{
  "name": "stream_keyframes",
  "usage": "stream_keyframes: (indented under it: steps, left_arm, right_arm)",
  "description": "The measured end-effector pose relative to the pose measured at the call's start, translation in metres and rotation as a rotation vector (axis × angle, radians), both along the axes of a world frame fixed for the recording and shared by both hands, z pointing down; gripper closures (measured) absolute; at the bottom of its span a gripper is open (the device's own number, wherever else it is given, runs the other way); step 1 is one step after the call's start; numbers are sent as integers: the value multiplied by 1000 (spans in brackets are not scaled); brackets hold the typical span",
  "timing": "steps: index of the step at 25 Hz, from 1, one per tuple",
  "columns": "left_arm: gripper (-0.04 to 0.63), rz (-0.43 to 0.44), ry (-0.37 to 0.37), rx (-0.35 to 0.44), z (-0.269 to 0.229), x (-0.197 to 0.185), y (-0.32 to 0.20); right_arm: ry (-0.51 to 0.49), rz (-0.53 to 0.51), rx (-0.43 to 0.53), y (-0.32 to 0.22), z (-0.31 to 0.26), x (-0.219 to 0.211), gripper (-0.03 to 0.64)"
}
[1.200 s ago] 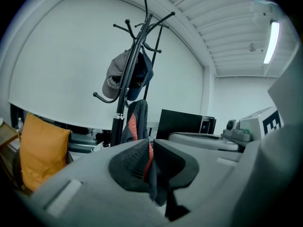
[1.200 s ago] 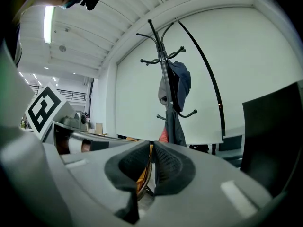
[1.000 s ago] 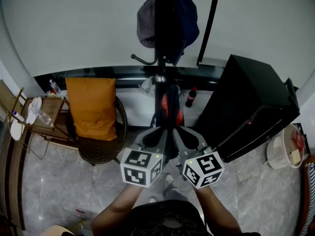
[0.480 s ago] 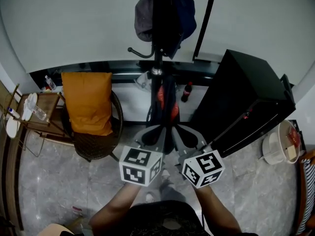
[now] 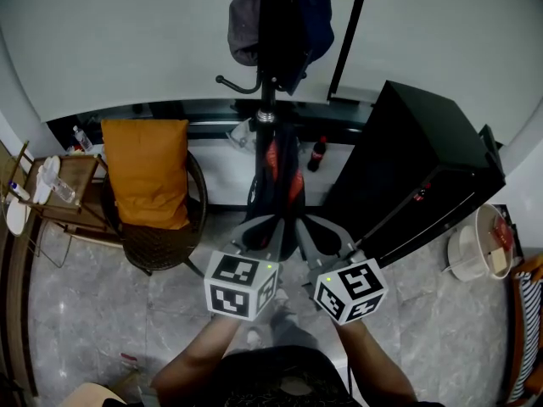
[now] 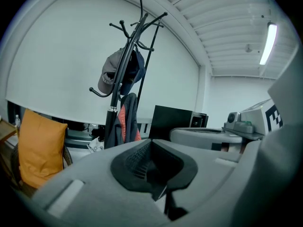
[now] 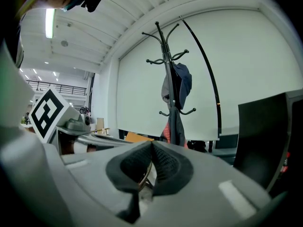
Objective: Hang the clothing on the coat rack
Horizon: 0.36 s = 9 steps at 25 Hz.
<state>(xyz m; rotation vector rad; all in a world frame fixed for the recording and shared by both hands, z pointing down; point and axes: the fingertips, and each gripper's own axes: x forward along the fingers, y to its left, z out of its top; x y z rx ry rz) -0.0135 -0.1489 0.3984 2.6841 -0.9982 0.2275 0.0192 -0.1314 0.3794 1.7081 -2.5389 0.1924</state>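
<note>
A black coat rack (image 5: 269,83) stands ahead against the white wall. On its upper hooks hang a grey cap (image 5: 242,30) and a navy garment (image 5: 312,19). Lower on the pole hangs a dark jacket with red-orange lining (image 5: 277,172), also seen in the left gripper view (image 6: 125,122) and the right gripper view (image 7: 174,126). My left gripper (image 5: 270,230) and right gripper (image 5: 310,230) sit side by side just short of the jacket's hem, apart from it. Both are shut with nothing between their pads (image 6: 142,157) (image 7: 163,162).
A wicker chair with an orange cushion (image 5: 146,170) stands left of the rack. A tall black cabinet (image 5: 424,185) stands to the right. A thin black pole (image 5: 348,32) leans by the rack. A cola bottle (image 5: 316,153), a side table (image 5: 64,195) and a white bucket (image 5: 477,251) stand around.
The head view has drifted, so the rack, chair and cabinet sit slightly higher and further left. Both grippers keep their place side by side in front of the body.
</note>
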Motion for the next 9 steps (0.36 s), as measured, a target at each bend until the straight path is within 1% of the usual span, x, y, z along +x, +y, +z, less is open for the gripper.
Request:
stream_keyframes:
  steps: [9]
  left_arm:
    - [589,-8,13,-5,2,0,5]
  right_arm:
    - [10,-14,-4,4,1,-1,615]
